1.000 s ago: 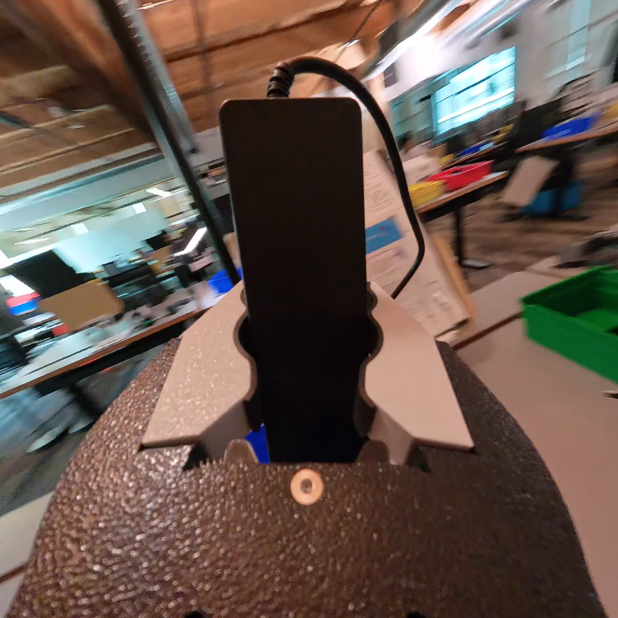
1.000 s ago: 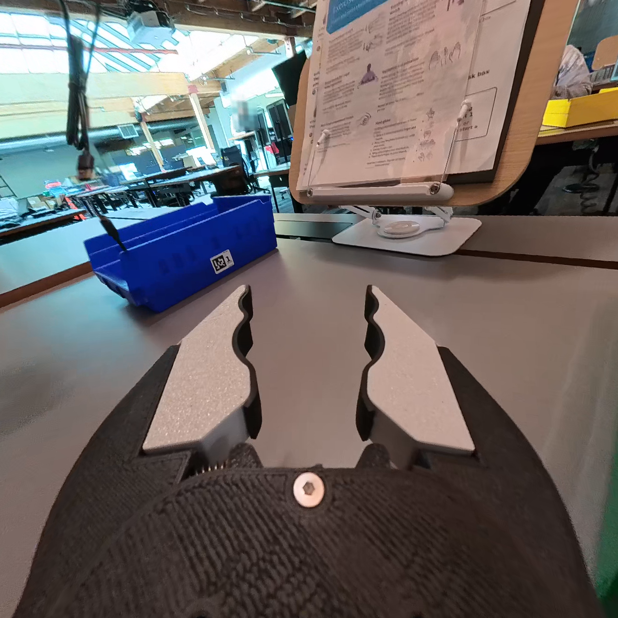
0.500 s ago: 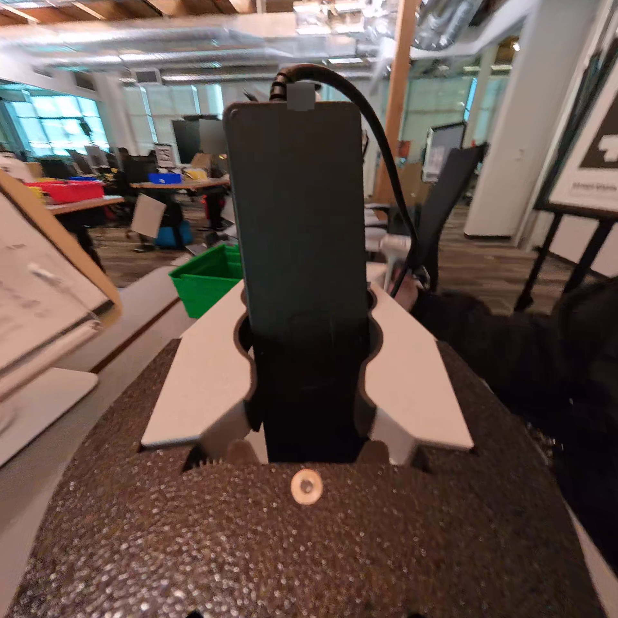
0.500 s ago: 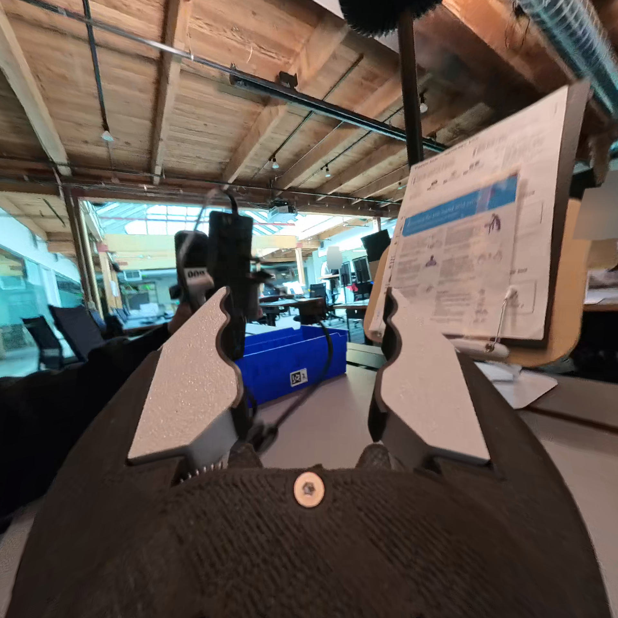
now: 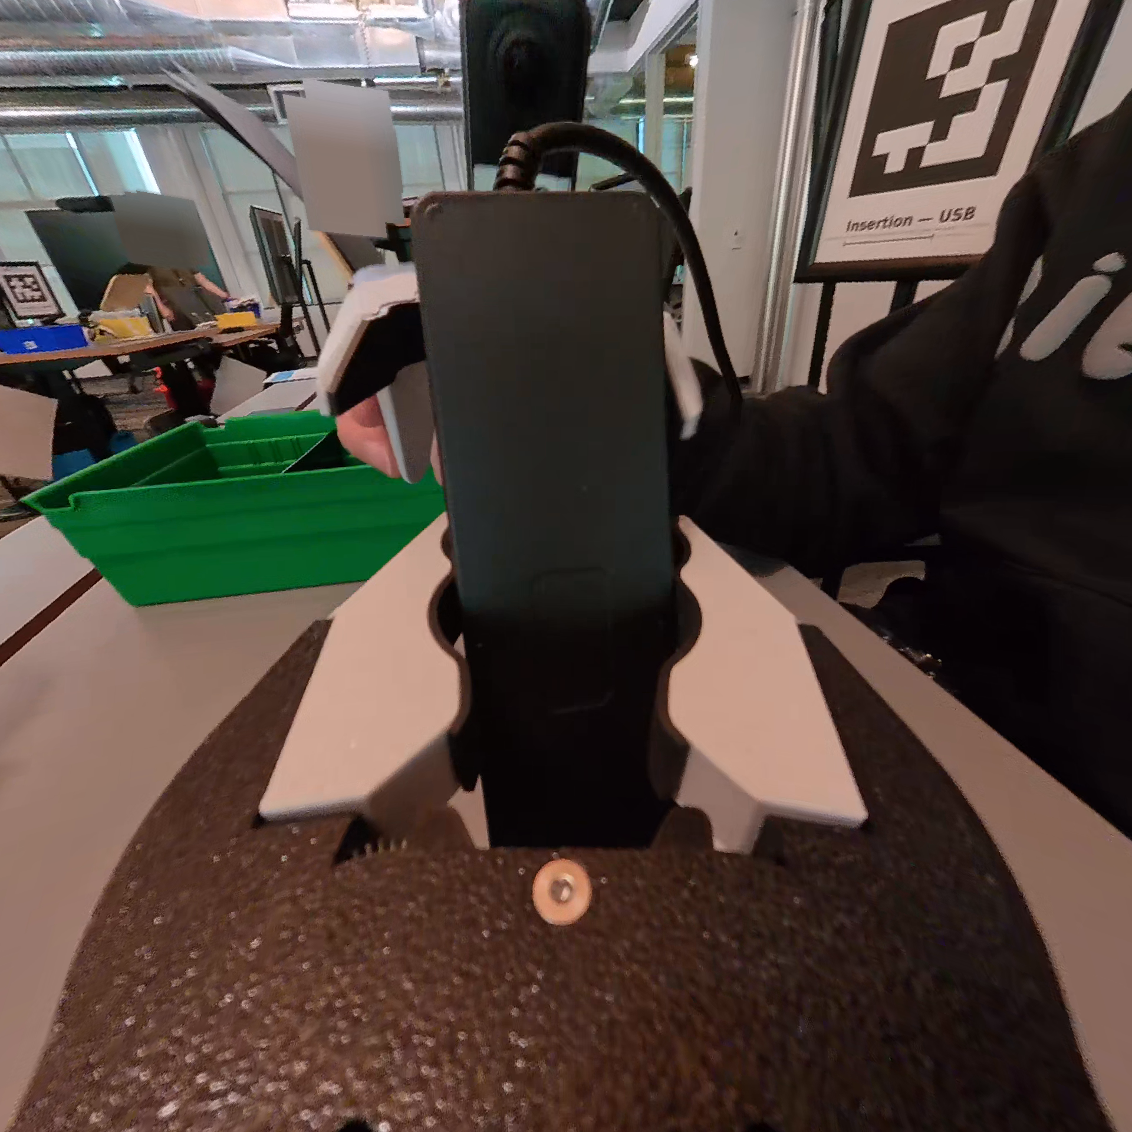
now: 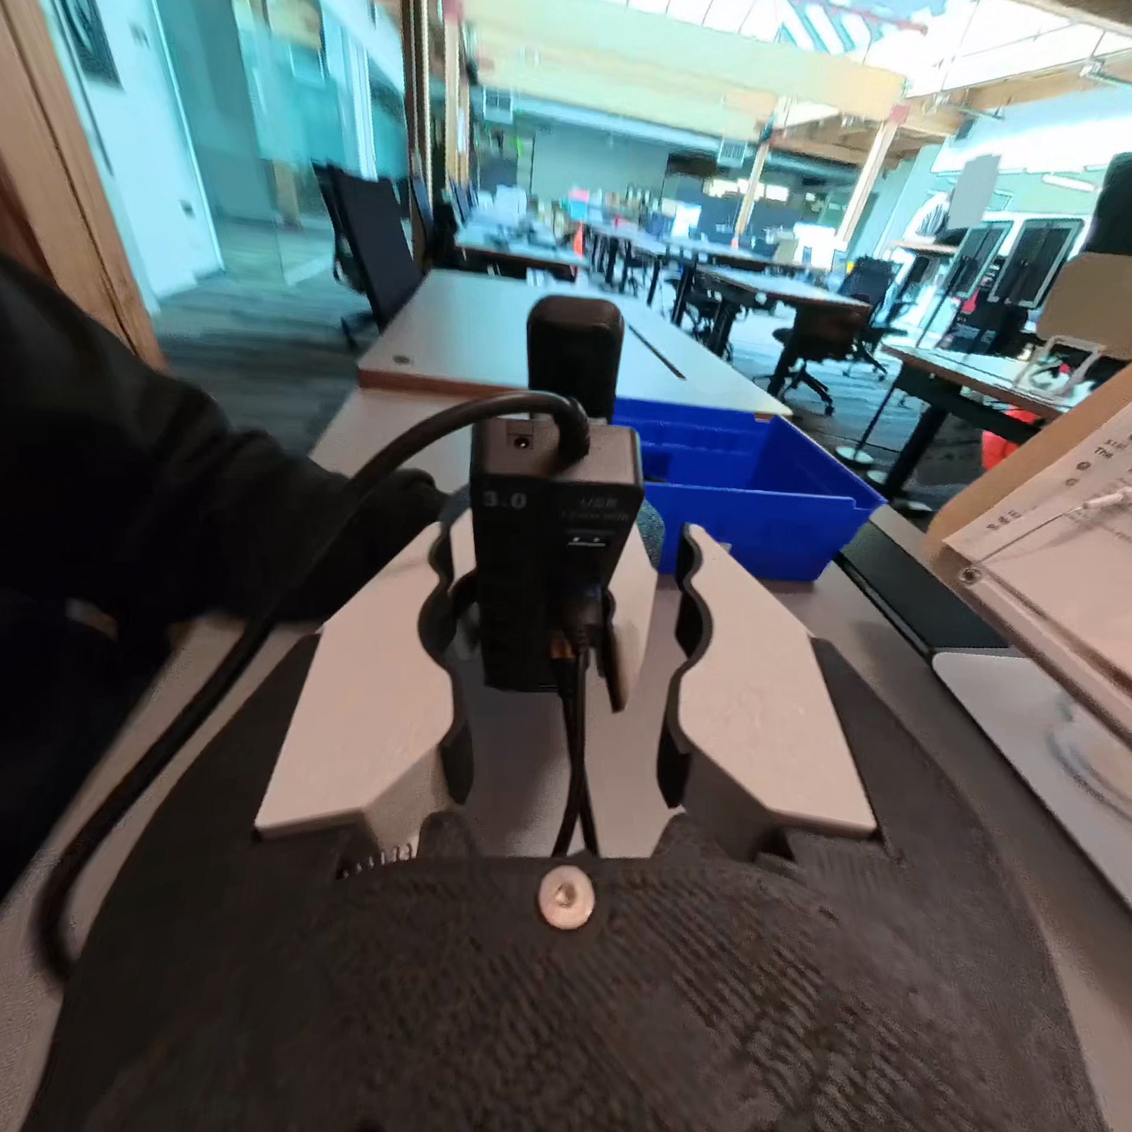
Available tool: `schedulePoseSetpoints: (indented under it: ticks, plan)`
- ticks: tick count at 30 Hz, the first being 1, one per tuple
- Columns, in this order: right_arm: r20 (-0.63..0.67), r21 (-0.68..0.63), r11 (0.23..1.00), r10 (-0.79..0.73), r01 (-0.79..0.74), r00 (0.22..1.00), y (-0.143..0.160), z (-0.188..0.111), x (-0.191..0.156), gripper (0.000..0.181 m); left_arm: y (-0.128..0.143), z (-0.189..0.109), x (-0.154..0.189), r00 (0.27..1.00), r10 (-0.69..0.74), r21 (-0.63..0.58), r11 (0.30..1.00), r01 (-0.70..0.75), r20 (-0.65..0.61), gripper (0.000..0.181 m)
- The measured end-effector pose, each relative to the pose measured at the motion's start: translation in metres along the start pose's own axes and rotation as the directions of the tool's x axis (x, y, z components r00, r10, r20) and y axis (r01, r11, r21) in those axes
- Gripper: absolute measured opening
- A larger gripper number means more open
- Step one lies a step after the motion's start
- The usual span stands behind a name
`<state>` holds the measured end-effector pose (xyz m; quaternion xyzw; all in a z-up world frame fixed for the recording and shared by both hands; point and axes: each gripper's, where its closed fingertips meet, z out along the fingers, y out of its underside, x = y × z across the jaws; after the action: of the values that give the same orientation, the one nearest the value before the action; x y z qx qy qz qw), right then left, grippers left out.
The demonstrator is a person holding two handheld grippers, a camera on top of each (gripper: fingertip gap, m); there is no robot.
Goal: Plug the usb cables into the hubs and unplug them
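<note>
My left gripper [image 5: 560,533] is shut on a black USB hub [image 5: 545,392] and holds it upright above the table. A thick black cable [image 5: 686,220] leaves the hub's top. In the right wrist view the hub [image 6: 551,551] faces me with its ports. A thin black USB cable [image 6: 573,753] hangs down from a plug on its port side. My right gripper [image 6: 566,539] is open, with its jaws on either side of the hub's lower part and apart from it. Its fingers [image 5: 361,361] show behind the hub in the left wrist view.
A green bin [image 5: 202,520] stands on the grey table [image 5: 122,704] behind the right gripper. A blue bin [image 6: 747,490] stands behind the left gripper. A document stand [image 6: 1053,551] is at the right. A person's black sleeve [image 5: 919,429] lies along the table's near side.
Both grippers have swung round to face each other. The hub in my left gripper now sits between my open right fingers, where before it was farther off to the left.
</note>
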<state>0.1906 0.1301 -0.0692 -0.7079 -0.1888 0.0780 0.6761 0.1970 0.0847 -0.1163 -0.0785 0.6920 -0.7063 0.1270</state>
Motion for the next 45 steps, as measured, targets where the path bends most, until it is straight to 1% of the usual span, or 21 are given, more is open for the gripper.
schedulePoseSetpoints:
  ticks: [1,2,4,7,8,9,11,12,15,16,18,20,24,27,30,34,38,41,43,45]
  plan:
    - [-0.002,-0.038,0.998,-0.050,0.050,0.999,0.004,0.007,0.002,0.065,0.005,-0.001,-0.003,1.000,0.000,-0.015,1.000,0.001,0.017,0.063]
    - [0.034,-0.056,0.994,-0.096,0.098,0.995,0.006,0.013,-0.001,0.054,0.008,-0.004,-0.006,0.999,0.005,-0.025,1.000,-0.004,0.036,0.063]
    - [0.079,-0.111,0.985,-0.122,0.130,0.989,0.007,0.020,0.000,0.053,0.009,-0.008,-0.013,0.994,0.042,-0.033,0.999,-0.039,0.097,0.062]
    - [0.103,-0.249,0.959,-0.110,0.133,0.988,0.015,0.025,0.011,0.053,0.020,-0.011,-0.035,0.968,0.063,-0.149,0.989,-0.027,0.244,0.062]
    - [0.101,-0.287,0.947,-0.119,0.144,0.988,0.019,0.026,0.015,0.053,0.022,-0.012,-0.040,0.956,0.063,-0.157,0.987,-0.018,0.287,0.064]
    - [0.101,-0.299,0.943,-0.123,0.148,0.987,0.021,0.029,0.018,0.053,0.021,-0.012,-0.041,0.953,0.045,-0.134,0.991,-0.005,0.299,0.071]
    - [0.132,-0.284,0.950,-0.093,0.128,0.987,0.025,0.035,0.016,0.053,0.015,-0.013,-0.042,0.951,0.018,-0.090,0.996,0.010,0.308,0.063]
    - [0.155,-0.297,0.947,-0.081,0.125,0.985,0.030,0.038,0.015,0.053,0.015,-0.013,-0.043,0.947,0.019,-0.093,0.996,0.011,0.320,0.065]
    - [0.182,-0.358,0.919,-0.102,0.162,0.978,0.045,0.042,0.018,0.053,0.030,-0.016,-0.051,0.926,0.044,-0.176,0.984,0.024,0.375,0.068]
    - [0.188,-0.365,0.916,-0.100,0.164,0.977,0.046,0.043,0.017,0.053,0.032,-0.016,-0.053,0.922,0.038,-0.175,0.984,0.032,0.385,0.063]
    - [0.195,-0.371,0.913,-0.101,0.168,0.976,0.046,0.044,0.017,0.053,0.032,-0.016,-0.053,0.925,0.024,-0.162,0.986,0.041,0.380,0.063]
    - [0.195,-0.380,0.910,-0.098,0.167,0.976,0.048,0.045,0.018,0.053,0.035,-0.017,-0.055,0.921,0.033,-0.181,0.983,0.042,0.388,0.063]
    - [0.217,-0.372,0.910,-0.105,0.182,0.970,0.048,0.044,0.016,0.052,0.037,-0.015,-0.053,0.922,0.035,-0.198,0.979,0.046,0.385,0.062]
    - [0.236,-0.354,0.918,-0.099,0.180,0.967,0.046,0.042,0.013,0.052,0.036,-0.011,-0.050,0.930,0.014,-0.189,0.980,0.060,0.366,0.062]
    - [0.239,-0.347,0.922,-0.092,0.174,0.967,0.046,0.043,0.012,0.052,0.039,-0.013,-0.049,0.935,0.020,-0.196,0.979,0.054,0.355,0.062]
    - [0.209,-0.373,0.911,-0.102,0.176,0.973,0.050,0.046,0.015,0.053,0.040,-0.018,-0.054,0.919,0.032,-0.191,0.980,0.047,0.392,0.062]
    - [0.121,-0.330,0.938,-0.072,0.109,0.990,0.034,0.036,0.025,0.050,0.024,-0.028,-0.060,0.895,0.047,-0.134,0.991,0.015,0.444,0.062]
    - [-0.004,-0.289,0.956,-0.054,0.051,0.999,0.027,0.019,0.041,0.051,0.016,-0.038,-0.061,0.890,0.044,-0.085,0.996,-0.006,0.453,0.062]
    - [-0.046,-0.234,0.972,-0.008,-0.003,0.999,0.024,0.009,0.042,0.054,0.012,-0.036,-0.054,0.903,0.058,-0.079,0.997,-0.026,0.425,0.062]
    - [-0.065,-0.125,0.990,0.052,-0.060,0.997,0.018,-0.002,0.034,0.050,0.009,-0.030,-0.047,0.920,0.075,-0.071,0.996,-0.052,0.384,0.062]
